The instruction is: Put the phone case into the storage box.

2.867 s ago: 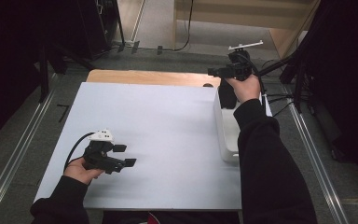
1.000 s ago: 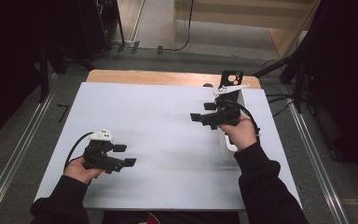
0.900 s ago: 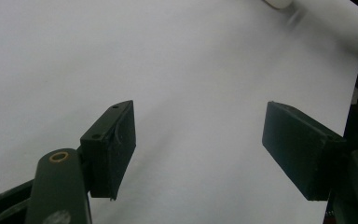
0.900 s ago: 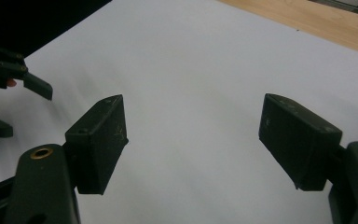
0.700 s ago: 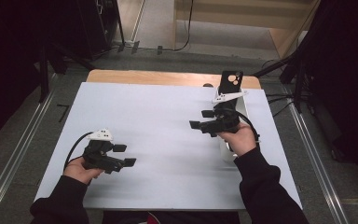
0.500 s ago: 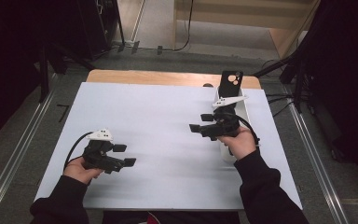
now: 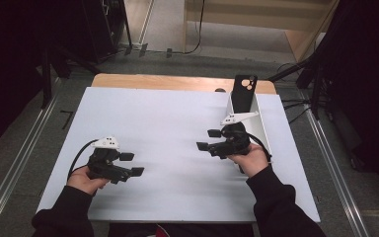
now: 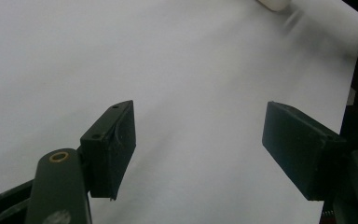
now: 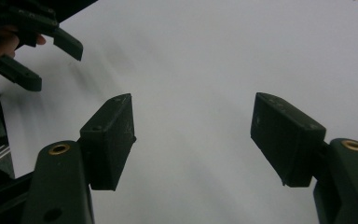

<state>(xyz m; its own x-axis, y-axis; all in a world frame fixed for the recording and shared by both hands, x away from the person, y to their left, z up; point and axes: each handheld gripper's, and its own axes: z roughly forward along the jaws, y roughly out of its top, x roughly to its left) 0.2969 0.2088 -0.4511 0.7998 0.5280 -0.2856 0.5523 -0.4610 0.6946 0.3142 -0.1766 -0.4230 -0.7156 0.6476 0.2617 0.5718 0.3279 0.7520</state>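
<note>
Both grippers are empty, so this looks like a pause between placing and the next pick. The black phone case (image 7: 244,92) stands upright in the far end of the white tray (image 7: 264,129) at the table's right edge. The right gripper (image 7: 208,139), beside the tray, has just narrowed its matte jaws on nothing; the left gripper (image 7: 132,164) hovers half-open near the front-left corner. A next move would need a fresh target.

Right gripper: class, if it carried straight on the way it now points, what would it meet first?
Probably the bare white tabletop: the right gripper is open, tilted down toward it, nothing between. The left gripper lies off to the side, likely missed.
</note>
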